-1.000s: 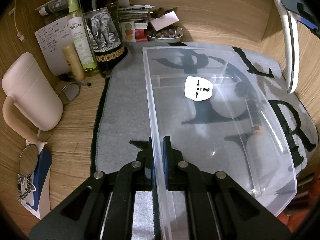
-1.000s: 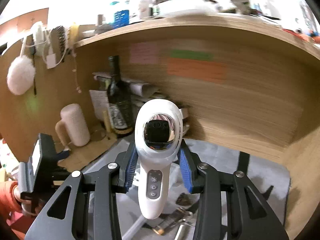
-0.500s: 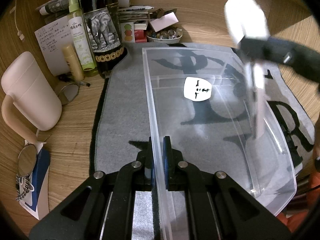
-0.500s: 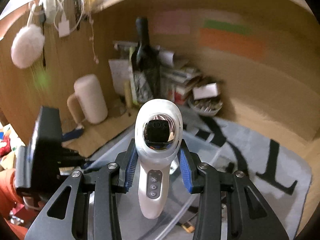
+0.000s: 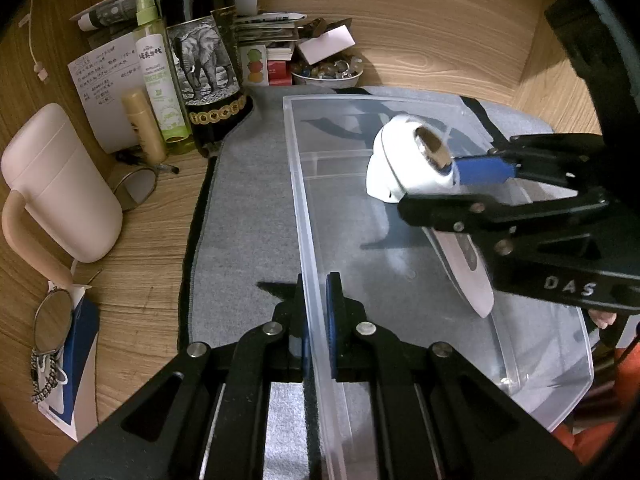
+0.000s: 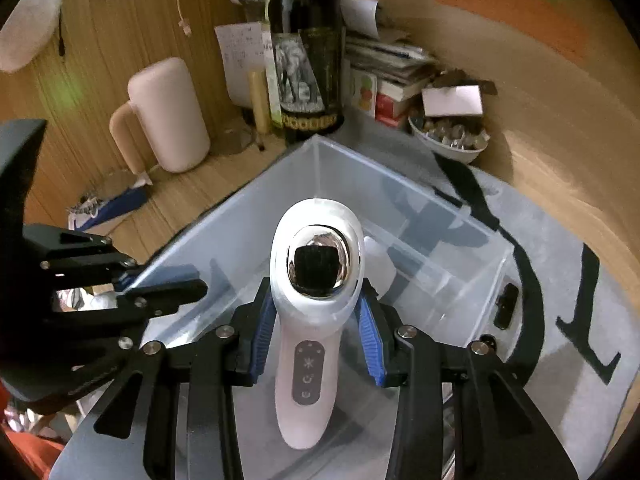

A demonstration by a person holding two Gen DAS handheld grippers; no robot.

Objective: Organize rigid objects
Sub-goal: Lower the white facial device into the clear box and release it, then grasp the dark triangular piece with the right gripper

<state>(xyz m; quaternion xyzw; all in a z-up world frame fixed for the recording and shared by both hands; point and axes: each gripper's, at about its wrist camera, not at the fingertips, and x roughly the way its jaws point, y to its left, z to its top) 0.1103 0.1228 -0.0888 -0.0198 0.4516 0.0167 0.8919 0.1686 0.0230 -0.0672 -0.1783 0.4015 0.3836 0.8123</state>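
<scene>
**Observer:** What have you got in hand right now?

**Operator:** My right gripper [image 6: 318,342] is clamped on a white handheld device [image 6: 314,280], blue pads squeezing just below its mirrored head, button panel facing my camera. My left gripper [image 5: 316,316] is pinched tight on the near wall of the clear plastic bin [image 5: 304,208], steadying it on the grey mat [image 5: 244,220].

**Observer:** Where's the device relative to the bin?

**Operator:** Over its open top, head toward the far end. From the left wrist view its tail hangs lowest, inside the bin's outline; I can't tell whether it touches the floor. There's a white rounded object [image 6: 378,266] in the bin just behind the head, largely hidden.

**Observer:** How would you finish the step well?

**Operator:** I'd lower it tail first until the body rests along the floor, keeping it clear of that white object and the far wall, and only then let go. It's smooth and top-heavy, so a drop from height could send it rolling or knock the bin. I'd hold the wall with the left until it settles.

**Observer:** And your hands' attitude?

**Operator:** Both grippers point steeply down and forward. The right reaches in across the bin from the right side; the left sits at the near wall, square to it.
</scene>
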